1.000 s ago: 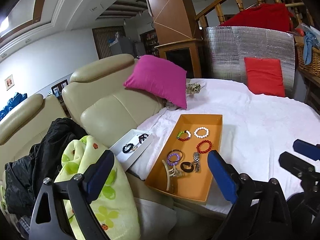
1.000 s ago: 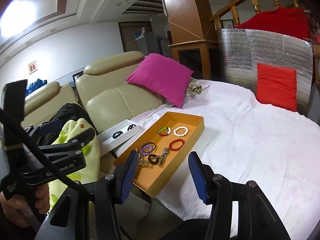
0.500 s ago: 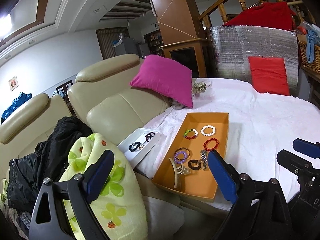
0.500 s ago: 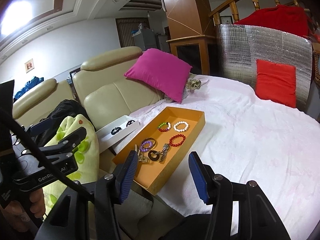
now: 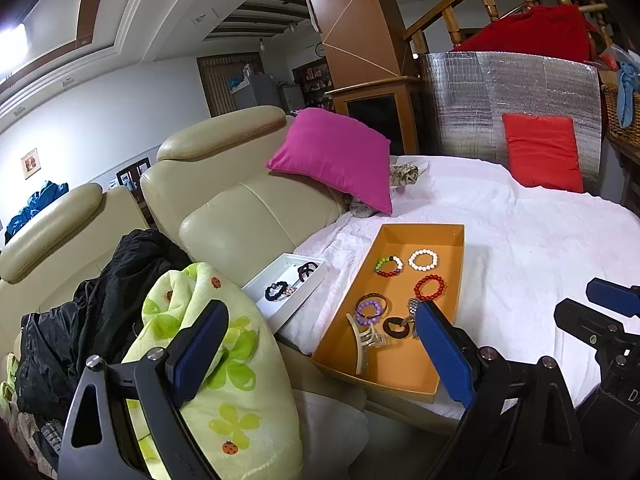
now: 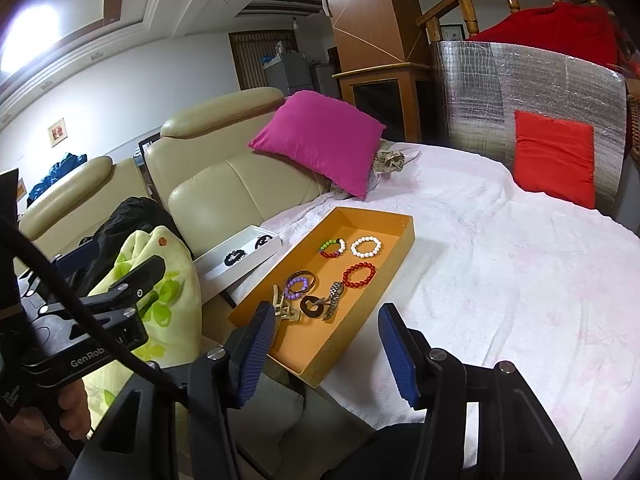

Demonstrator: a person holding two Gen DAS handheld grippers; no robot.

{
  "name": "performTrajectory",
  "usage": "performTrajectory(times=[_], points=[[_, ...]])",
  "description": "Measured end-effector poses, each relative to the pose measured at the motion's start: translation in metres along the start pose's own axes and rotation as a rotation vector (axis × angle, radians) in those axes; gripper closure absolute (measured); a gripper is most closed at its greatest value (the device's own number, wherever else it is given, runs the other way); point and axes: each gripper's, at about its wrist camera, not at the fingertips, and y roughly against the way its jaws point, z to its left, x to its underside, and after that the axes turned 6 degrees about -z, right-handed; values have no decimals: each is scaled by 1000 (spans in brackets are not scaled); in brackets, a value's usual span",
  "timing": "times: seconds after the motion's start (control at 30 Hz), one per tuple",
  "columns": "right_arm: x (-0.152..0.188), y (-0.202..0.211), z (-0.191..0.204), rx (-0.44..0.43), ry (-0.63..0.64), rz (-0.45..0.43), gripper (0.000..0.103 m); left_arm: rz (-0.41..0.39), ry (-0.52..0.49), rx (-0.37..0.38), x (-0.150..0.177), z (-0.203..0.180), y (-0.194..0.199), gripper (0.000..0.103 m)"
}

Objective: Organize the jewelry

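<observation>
An orange tray (image 5: 400, 372) lies on a white cloth and holds a white bead bracelet (image 5: 423, 260), a red one (image 5: 430, 287), a multicolour one (image 5: 389, 267), a purple one (image 5: 369, 309), a beige hair claw (image 5: 366, 344), a brown disc (image 5: 396, 326) and a metal watch (image 6: 335, 306). Left of the tray, a white box (image 5: 260, 286) holds a black bracelet (image 5: 276, 292). My left gripper (image 5: 320, 308) hovers open near the tray's near end. My right gripper (image 6: 326, 310) is open too, above the tray's (image 6: 320, 352) near corner. Neither holds anything.
A cream leather sofa (image 5: 240, 216) with a pink cushion (image 5: 336, 156) borders the cloth on the left. A green flowered blanket (image 5: 224, 392) and a black jacket (image 5: 80, 320) lie on it. A red cushion (image 5: 540, 152) leans on a silver foil panel (image 5: 500, 100) behind. A hand (image 6: 68, 412) grips the left tool.
Both views have shifted only slightly. The jewelry lies as before and both grippers stay open.
</observation>
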Motion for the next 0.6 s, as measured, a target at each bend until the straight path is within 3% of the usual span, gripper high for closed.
performTrajectory(times=[0.6], points=[[-1, -2, 7, -9, 13, 1, 44, 4, 4, -2, 2, 5, 2, 8]])
